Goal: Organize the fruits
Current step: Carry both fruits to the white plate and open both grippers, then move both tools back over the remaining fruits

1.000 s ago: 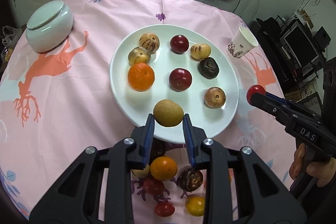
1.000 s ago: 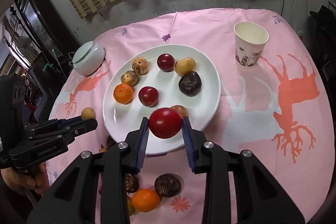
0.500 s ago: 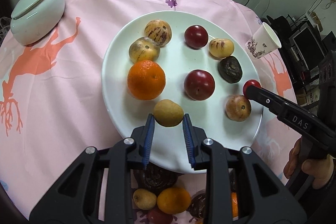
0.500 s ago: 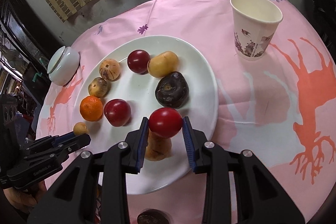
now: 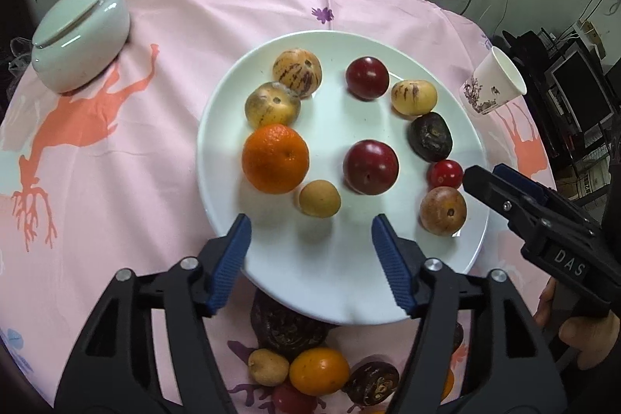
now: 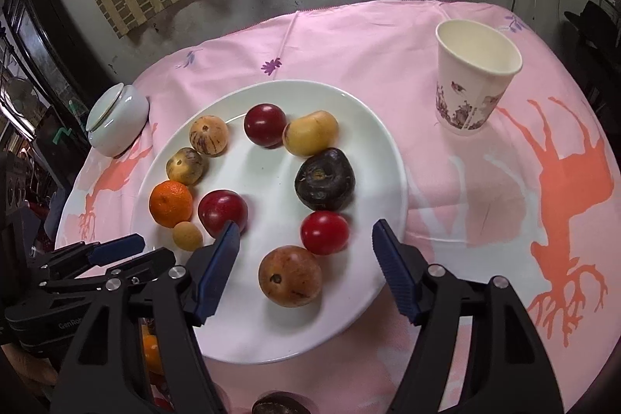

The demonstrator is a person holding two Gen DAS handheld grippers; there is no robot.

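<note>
A white plate (image 5: 330, 278) (image 6: 271, 173) on the pink cloth holds several fruits. My left gripper (image 5: 310, 224) hovers over its near rim with the jaws opening. The small tan fruit (image 5: 319, 198) (image 6: 187, 236) lies free on the plate just beyond the fingertips, beside an orange (image 5: 275, 158). My right gripper (image 6: 306, 226) is opening too. The red fruit (image 6: 324, 232) (image 5: 444, 174) rests on the plate between its fingers, and the pads are clear of it. Several loose fruits (image 5: 318, 369) lie on the cloth below the plate.
A lidded pale ceramic jar (image 5: 79, 37) (image 6: 116, 119) stands at the far left. A paper cup (image 5: 493, 84) (image 6: 475, 80) stands to the right of the plate. A person's hand (image 5: 586, 340) holds the right gripper's handle. Dark furniture rings the round table.
Both grippers came down over the plate and opened. The tan fruit left the left jaws and the red fruit left the right jaws; both now lie on the plate.
</note>
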